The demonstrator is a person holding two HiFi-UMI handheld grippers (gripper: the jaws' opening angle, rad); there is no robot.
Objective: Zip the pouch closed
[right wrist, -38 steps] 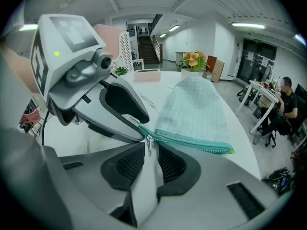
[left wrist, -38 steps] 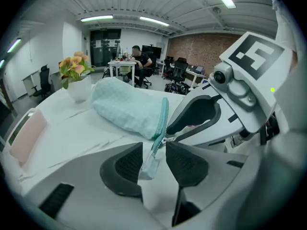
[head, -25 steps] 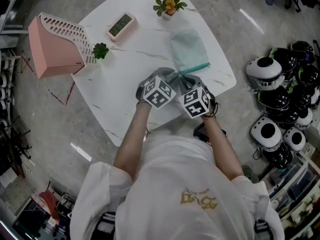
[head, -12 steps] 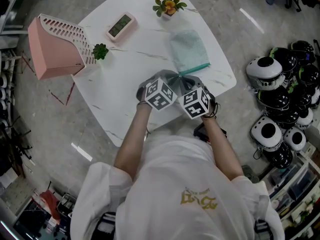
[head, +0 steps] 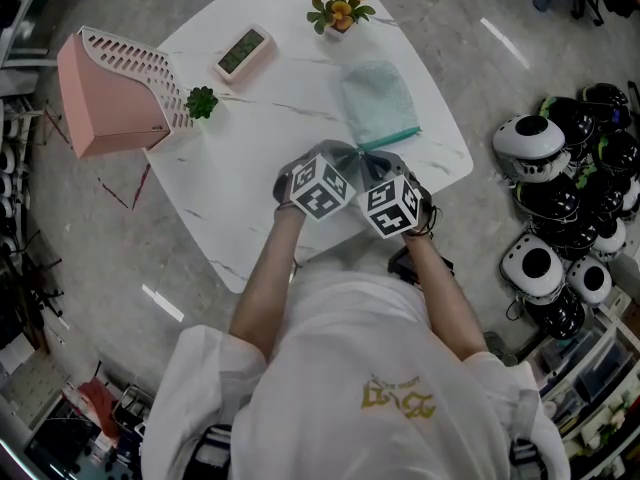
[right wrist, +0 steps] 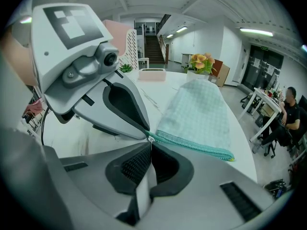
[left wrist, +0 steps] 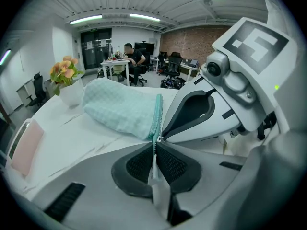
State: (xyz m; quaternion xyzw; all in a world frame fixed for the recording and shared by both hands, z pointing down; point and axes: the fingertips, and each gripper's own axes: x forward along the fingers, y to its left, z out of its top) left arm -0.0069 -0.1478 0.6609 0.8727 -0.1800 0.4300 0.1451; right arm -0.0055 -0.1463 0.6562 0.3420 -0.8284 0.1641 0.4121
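1. Closely paired, the left gripper and the right gripper meet tip to tip at the near corner of the pouch, where its zipper starts.
2. The left gripper's jaws are closing and almost together, with the teal zipper end pinched between the pads. The right gripper's jaws are pressed together on that same corner.
3. Ahead of both grippers the pouch lies flat on the table. Its zipper runs off to the right gripper's right and ends close to the table edge.
4. Left of the left gripper there is open marble. A small plant, a clock and a pink rack stand well apart from it.
5. The head view hides the jaws under the marker cubes, so only the gripper views show the grip.
6. Only the head view shows the helmets on the floor, off to the right gripper's right and past the table edge.
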